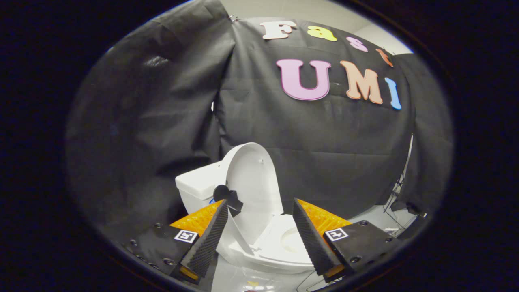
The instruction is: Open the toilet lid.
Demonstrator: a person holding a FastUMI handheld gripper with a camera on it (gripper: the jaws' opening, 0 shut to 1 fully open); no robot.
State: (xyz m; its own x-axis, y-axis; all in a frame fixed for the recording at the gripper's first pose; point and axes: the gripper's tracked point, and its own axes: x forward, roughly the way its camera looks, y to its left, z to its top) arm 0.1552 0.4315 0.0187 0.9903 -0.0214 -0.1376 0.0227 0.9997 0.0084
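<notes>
The tongs (259,225) stand wide open, holding nothing. Just ahead, between the fingers, the toilet (279,247) has its lid (253,182) already raised against the tank (198,188). The lifting looks done; next, draw the tongs clear without knocking the lid.

i'm in a mock-up booth, not a real bathroom: beyond my gripper (259,211), whose fingers stand spread apart with nothing between them, a white toilet (243,211) stands alone on a pale floor (377,215), its lid (253,182) raised, backed by draped black cloth (162,121). cables (399,190) trail down off to my right, with pale wall (284,10) above the cloth.
</notes>
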